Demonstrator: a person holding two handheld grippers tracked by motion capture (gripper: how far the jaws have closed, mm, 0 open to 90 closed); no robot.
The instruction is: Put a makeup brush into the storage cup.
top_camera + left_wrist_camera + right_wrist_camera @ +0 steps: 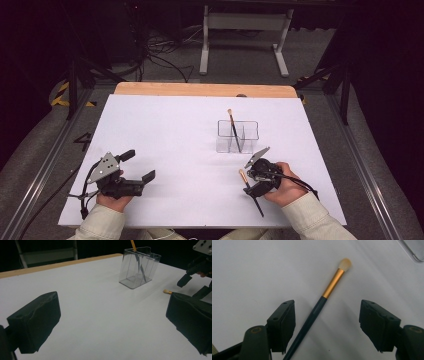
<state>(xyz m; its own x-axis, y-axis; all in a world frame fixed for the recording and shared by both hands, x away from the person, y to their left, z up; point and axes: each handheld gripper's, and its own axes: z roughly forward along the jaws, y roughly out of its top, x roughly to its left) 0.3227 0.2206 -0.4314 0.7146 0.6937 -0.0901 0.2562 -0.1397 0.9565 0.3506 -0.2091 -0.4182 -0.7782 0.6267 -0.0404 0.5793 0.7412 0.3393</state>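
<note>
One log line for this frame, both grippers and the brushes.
right gripper: open, astride loose brush on table | left gripper: open, nothing between jaws | second brush: standing in clear holder

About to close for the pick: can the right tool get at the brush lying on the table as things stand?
Probably yes. The right tool hangs over the brush with its jaws open, one on each side of the dark handle, not yet pressing it. Nothing lies between them, and the clear organizer stands well apart.

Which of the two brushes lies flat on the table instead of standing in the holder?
The brush between the right gripper's open jaws lies flat; the other brush stands in the clear holder.
</note>
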